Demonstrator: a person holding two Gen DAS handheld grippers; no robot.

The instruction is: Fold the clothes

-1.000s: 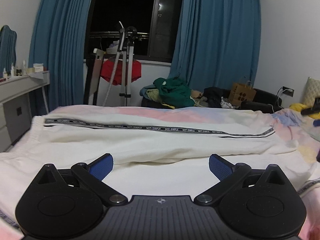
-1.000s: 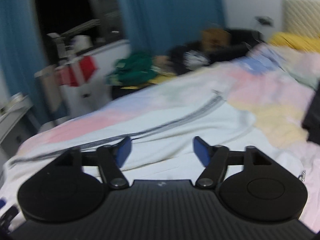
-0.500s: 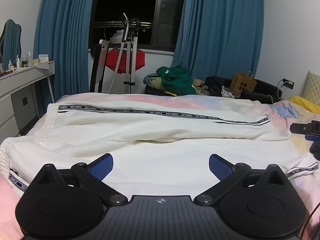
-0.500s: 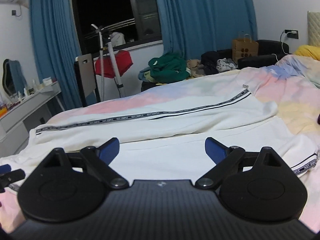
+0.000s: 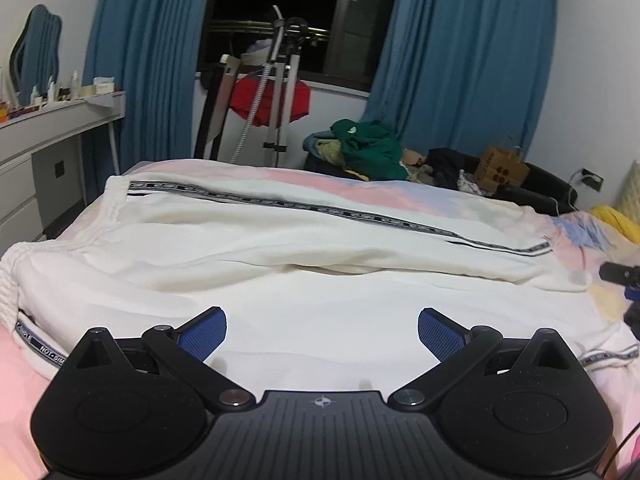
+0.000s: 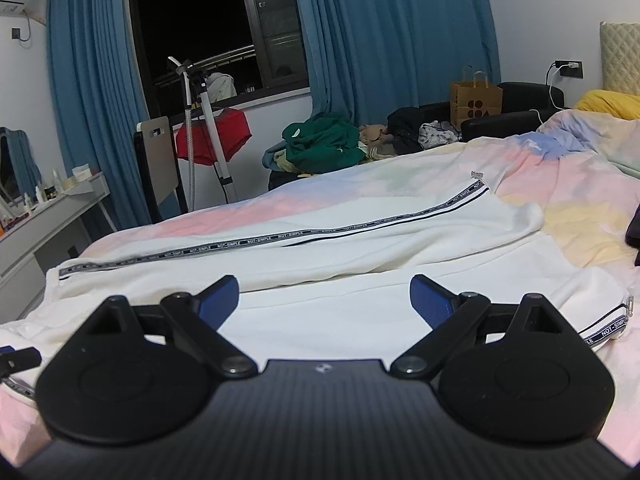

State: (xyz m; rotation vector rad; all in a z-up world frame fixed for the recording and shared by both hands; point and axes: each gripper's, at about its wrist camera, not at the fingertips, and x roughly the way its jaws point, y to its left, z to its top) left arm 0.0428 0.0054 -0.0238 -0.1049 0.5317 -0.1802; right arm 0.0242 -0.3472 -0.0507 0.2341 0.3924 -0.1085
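White track pants (image 5: 320, 264) (image 6: 360, 240) with a black lettered side stripe lie spread flat across the bed, waistband at the left, cuffs at the right. The far leg overlaps the near one. My left gripper (image 5: 322, 330) hovers open over the near leg toward the waistband end, nothing between its blue pads. My right gripper (image 6: 324, 298) also stands open above the near leg, closer to the cuff end, with its pads holding nothing. The right gripper's tip (image 5: 620, 274) shows at the right edge of the left wrist view.
The bed has a pastel pink, blue and yellow cover (image 6: 580, 200). Beyond it are a pile of green and dark clothes (image 6: 324, 142), a paper bag (image 6: 476, 100), a garment steamer stand with a red cloth (image 5: 276, 100), a white dresser (image 5: 48, 140) at left, and blue curtains.
The left wrist view has pulled back and shifted left, so the waistband now shows. The right gripper's jaws spread wider and its view steadied from a blur.
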